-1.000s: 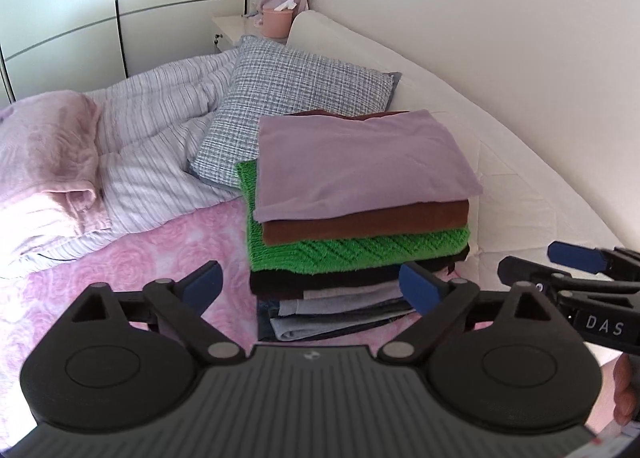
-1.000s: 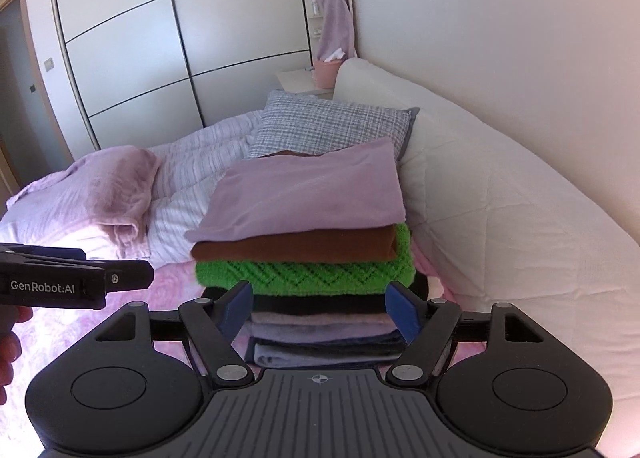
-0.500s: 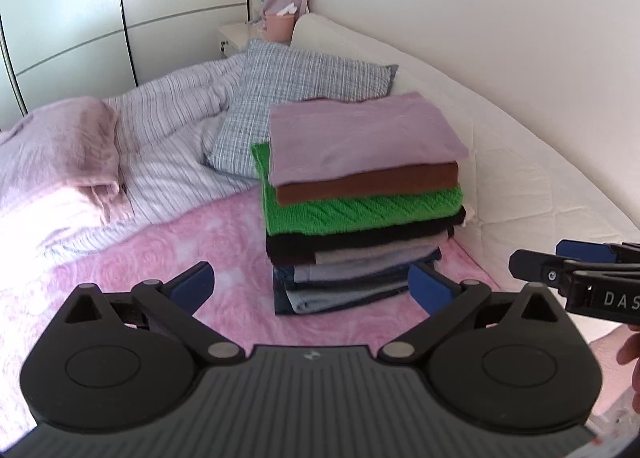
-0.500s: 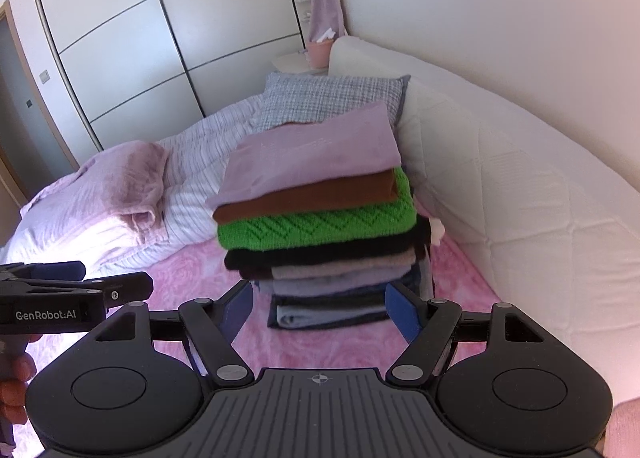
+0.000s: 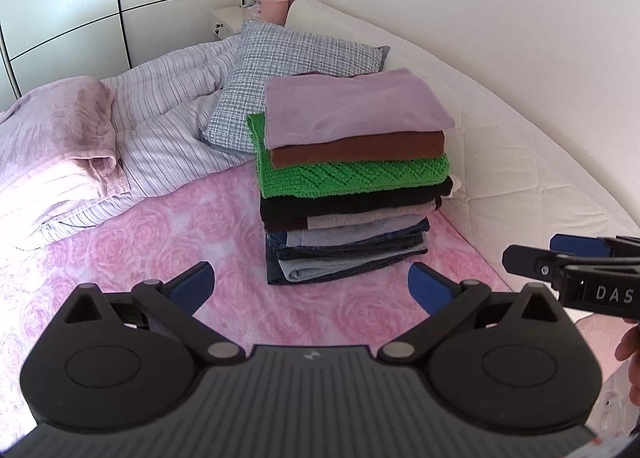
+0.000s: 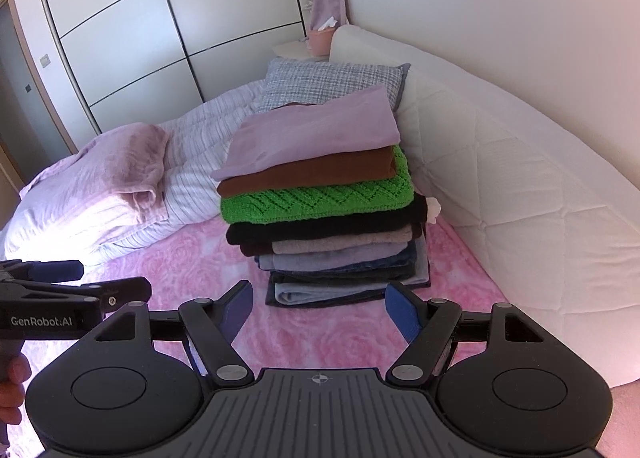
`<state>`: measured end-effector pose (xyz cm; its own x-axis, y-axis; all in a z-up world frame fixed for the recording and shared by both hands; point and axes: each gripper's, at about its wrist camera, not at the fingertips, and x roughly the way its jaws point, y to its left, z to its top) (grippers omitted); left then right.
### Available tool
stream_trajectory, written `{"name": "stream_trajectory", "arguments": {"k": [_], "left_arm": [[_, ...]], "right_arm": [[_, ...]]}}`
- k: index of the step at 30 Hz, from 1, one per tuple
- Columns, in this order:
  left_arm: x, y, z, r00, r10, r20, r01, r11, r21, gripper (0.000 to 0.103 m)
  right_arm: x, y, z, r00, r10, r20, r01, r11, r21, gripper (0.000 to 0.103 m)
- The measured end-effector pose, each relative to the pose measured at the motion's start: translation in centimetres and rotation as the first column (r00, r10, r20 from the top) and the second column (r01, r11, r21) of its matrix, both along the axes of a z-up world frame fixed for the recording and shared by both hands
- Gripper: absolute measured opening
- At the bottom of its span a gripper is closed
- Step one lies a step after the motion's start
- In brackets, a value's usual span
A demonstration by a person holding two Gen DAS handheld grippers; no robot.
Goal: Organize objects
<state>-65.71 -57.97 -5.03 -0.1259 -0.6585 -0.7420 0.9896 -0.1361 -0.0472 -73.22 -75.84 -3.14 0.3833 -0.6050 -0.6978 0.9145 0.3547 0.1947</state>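
Left wrist: right hand-held gripper (image 5: 532, 256) cropped.

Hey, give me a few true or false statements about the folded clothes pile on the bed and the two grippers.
1. A lilac folded garment tops the pile. True.
2. The green knitted sweater lies at the very bottom. False: it is third from the top, under the brown folded garment.
3. The left hand-held gripper is open and empty. True.
4. The right hand-held gripper grips the pile. False: it is open, short of the pile.
5. A grey checked pillow lies behind the pile. True.
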Motion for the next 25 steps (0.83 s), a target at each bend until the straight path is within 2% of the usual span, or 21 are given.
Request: {"name": "stream_trajectory", "arguments": {"k": [8,25], "left_arm": [[-0.5,0.8,-0.7,1.000,-0.011,0.011,0.011,1.000,0.022,0.102],[-0.8,1.1,-0.6,0.999,-0.015,0.036,0.014,1.000,0.018,0.102]], "right_arm": [[0.1,0.6,-0.6,1.000,0.011,-0.027,-0.011,1.000,0.016,0.070],[-0.1,1.0,-1.0,0.999,0.009,-0.037,-0.008,1.000,0.026,0.070]]}}
